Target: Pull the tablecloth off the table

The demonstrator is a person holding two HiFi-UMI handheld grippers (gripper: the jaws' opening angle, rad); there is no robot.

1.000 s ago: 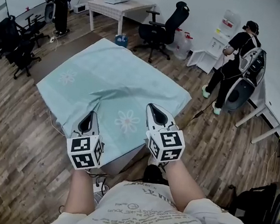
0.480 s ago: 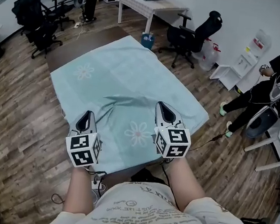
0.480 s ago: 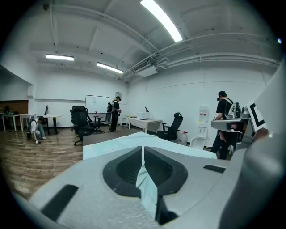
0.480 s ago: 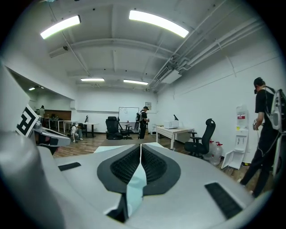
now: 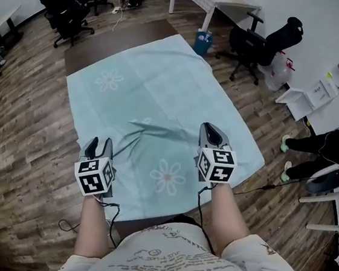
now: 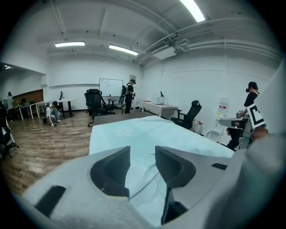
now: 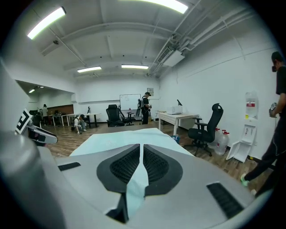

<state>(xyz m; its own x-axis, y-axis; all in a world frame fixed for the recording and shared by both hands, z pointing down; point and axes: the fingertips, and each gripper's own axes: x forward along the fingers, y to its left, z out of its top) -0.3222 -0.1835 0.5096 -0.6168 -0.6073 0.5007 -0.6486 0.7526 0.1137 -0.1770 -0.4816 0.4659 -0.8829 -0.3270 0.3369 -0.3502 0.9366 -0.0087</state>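
We have the cloth [image 5: 156,94] spread over the table [image 5: 104,39]. It runs away ahead of both tongs, and its near hem hangs off the table edge just under and behind them. Far beyond the left tongs [image 6: 142,153] a strip of bare dark tabletop shows past the cloth's end.

The right tongs [image 7: 141,151] are clamped on a pinch of the cloth, and a thin fold stands up between their ribbed pads. The left tongs are opening. The cloth lies between their jaws, but the pads stand clear of it on both sides, so that side holds nothing. A few creases [image 5: 141,124] run across the cloth ahead of the left tongs and lean toward the right tongs.

We judge the cloth to be thin, light and quite limp. It bunches wherever it is pinched and would drape straight down once past the edge. Nothing stands on it, so it should slide easily over the smooth top.

Pulled from the right tongs alone, it would likely skew and drag round that corner. We would take it again with the left tongs at the near hem on their own side. We would gather a doubled fold and seat it deep in the pads, since a single thin layer could slip out under a steady pull.
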